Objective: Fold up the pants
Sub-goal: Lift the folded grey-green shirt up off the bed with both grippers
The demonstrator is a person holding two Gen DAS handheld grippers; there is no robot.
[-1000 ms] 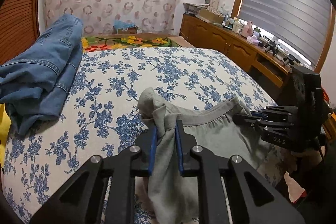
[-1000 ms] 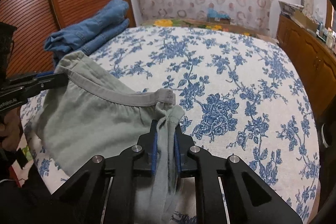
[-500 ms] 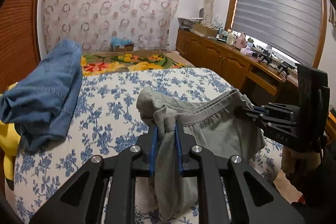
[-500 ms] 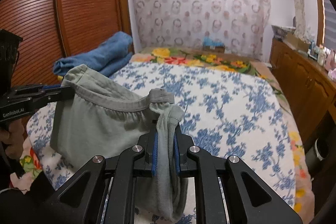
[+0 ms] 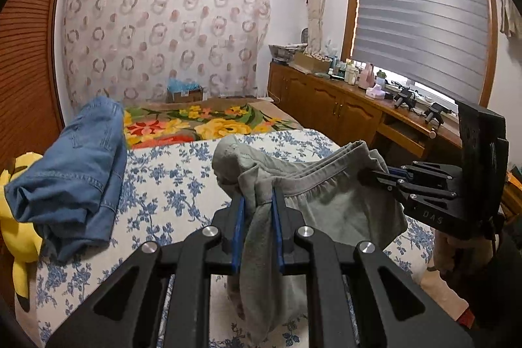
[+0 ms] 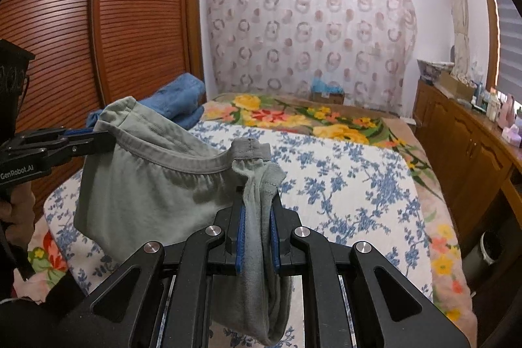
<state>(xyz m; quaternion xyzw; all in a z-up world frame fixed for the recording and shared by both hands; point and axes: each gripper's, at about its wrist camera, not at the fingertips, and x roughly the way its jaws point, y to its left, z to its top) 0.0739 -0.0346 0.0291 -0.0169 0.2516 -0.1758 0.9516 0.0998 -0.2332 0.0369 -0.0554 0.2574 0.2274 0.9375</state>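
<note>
Left gripper (image 5: pixel 256 201) clamped on the pants (image 5: pixel 326 201) waistband, right gripper (image 6: pixel 257 204) pinching the other end, cloth hanging above the bed (image 6: pixel 342 185)

The pants (image 5: pixel 329 201) are plain grey-green. Under them the bedsheet (image 6: pixel 342 178) is white with blue flower sprigs; beyond the sheet lies a blanket (image 6: pixel 293 116) of yellow, red and green blooms. On the sheet's left edge, blue denim jeans (image 5: pixel 78 165) sit beside a yellow plush toy (image 5: pixel 19 237). Black grippers carry blue pads (image 6: pixel 242 237).

Left tool (image 5: pixel 257 211) clamped, right tool (image 6: pixel 257 214) clamped
</note>
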